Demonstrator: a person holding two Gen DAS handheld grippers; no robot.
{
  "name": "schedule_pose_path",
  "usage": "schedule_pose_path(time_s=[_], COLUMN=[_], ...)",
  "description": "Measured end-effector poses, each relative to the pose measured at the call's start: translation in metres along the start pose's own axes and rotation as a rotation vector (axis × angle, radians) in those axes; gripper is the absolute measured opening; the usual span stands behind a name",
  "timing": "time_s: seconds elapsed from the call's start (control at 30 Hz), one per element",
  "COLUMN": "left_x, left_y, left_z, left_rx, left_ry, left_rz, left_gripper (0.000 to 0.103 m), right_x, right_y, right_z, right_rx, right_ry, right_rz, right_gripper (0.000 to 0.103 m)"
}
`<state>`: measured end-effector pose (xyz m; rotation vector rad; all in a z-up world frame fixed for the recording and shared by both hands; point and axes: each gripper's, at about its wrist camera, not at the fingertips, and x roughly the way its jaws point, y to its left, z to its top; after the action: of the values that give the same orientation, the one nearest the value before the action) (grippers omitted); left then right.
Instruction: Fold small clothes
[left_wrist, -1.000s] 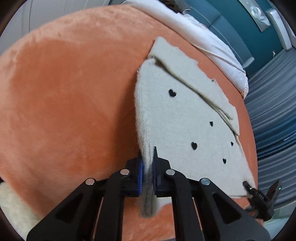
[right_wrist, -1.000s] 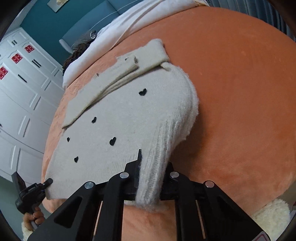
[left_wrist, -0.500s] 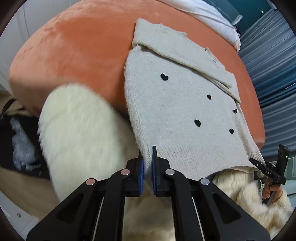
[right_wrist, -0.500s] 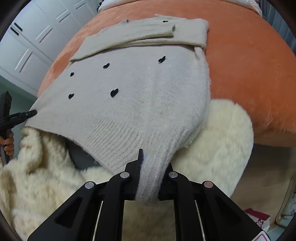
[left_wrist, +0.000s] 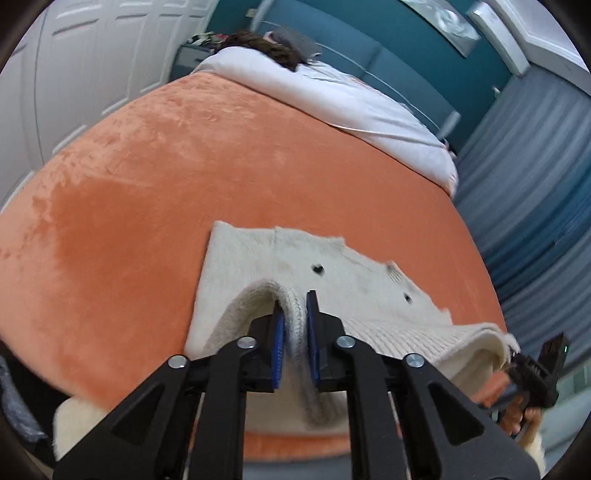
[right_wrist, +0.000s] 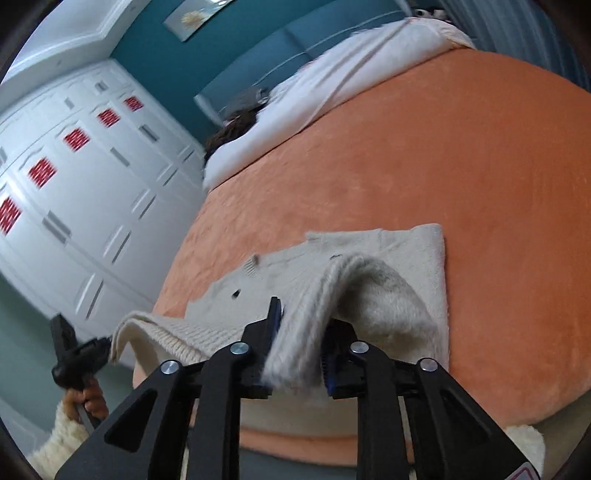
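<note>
Both grippers are clamped on the ribbed hem of the cream sweater (left_wrist: 258, 266) — left gripper (left_wrist: 294, 343) pinching one corner, right gripper (right_wrist: 301, 347) bunching up the other. Hem's lifted and curling over the rest of the sweater, which lies flat on the orange blanket (left_wrist: 147, 177). Little black hearts show on the knit. Left view catches the other gripper off at the far hem corner; right view adds the white wardrobe (right_wrist: 74, 177) — red squares on its doors. Farther back, a white duvet (left_wrist: 332, 96).
</note>
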<state>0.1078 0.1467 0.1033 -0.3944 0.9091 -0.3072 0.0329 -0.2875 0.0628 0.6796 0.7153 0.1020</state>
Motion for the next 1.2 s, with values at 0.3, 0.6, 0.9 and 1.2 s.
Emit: schedule_pose_path(time_s=[0.3, 0.6, 0.9, 1.2], left_x=[0.037, 0.124, 0.16, 0.055], left_y=[0.035, 0.018, 0.008, -0.014], left_z=[-0.008, 0.023, 0.027, 0.096], left_rx=[-0.025, 0.129, 0.147, 0.155], left_ry=[-0.034, 0.129, 0.246, -0.04], left_rz=[0.086, 0.124, -0.003, -0.07], left_gripper=[0.082, 0.087, 0.008, 0.007], right_x=[-0.002, 0.08, 0.142, 0.006], right_y=[-0.015, -0.026, -0.025, 0.009], right_z=[-0.02, 0.008, 0.026, 0.07], right_rx=[0.017, -0.092, -0.143, -0.084], right_ry=[-0.11, 0.025, 0.18, -0.212], right_rz=[-0.187, -0.317, -0.316, -0.082], right_gripper=[0.062, 0.067, 0.008, 0.007])
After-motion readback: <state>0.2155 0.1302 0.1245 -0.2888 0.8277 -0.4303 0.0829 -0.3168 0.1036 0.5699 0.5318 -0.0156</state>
